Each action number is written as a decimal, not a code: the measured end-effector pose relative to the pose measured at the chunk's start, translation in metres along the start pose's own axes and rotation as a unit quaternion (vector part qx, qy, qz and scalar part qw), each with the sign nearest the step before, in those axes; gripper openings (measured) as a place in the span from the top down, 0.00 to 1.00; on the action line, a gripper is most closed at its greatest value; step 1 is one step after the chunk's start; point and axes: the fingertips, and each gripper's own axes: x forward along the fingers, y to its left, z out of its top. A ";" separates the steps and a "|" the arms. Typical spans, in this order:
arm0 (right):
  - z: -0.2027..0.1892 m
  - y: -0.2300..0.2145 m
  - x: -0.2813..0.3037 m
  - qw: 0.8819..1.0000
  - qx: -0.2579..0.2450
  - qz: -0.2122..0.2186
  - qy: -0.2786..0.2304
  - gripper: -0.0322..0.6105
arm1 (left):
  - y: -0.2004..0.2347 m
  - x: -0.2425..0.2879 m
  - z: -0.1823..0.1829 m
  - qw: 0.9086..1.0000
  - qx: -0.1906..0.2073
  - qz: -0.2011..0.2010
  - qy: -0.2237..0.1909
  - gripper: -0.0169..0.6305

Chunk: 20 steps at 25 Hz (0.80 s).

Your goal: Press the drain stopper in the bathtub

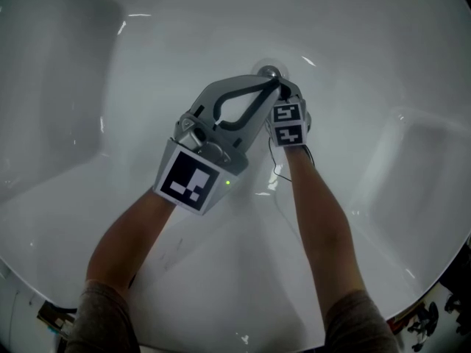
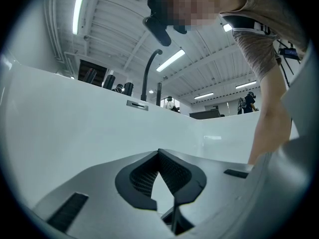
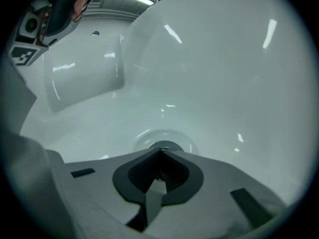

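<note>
right gripper view is showing my right gripper [image 3: 159,153] closed on nothing, tips sitting just short of the drain stopper [image 3: 169,144], dead ahead on the bathtub [image 3: 224,83] floor. left gripper [image 2: 158,152] closed, empty, aiming at the wall. judging right is nearer.

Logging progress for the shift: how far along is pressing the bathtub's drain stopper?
Done: both grippers are down in the tub. In hand: the shut right gripper has its tips at the drain stopper; the shut left gripper sits alongside, empty. Left: contact and the press itself can't be confirmed.
</note>
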 end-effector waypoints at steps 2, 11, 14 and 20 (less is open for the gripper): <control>-0.003 0.000 0.003 1.000 -0.019 0.000 0.015 0.95 | 0.000 0.000 0.000 1.000 0.000 0.001 0.001 0.97; -0.002 -0.003 0.004 0.999 -0.017 -0.008 0.031 0.95 | 0.005 -0.003 0.004 1.000 -0.001 0.006 -0.004 0.97; 0.004 0.001 0.005 0.999 -0.029 -0.008 0.044 0.95 | 0.007 -0.003 0.004 1.000 -0.004 0.008 -0.005 0.97; 0.002 0.001 0.011 0.997 -0.009 -0.004 0.081 0.95 | 0.009 -0.004 0.000 1.000 -0.009 0.011 -0.001 0.97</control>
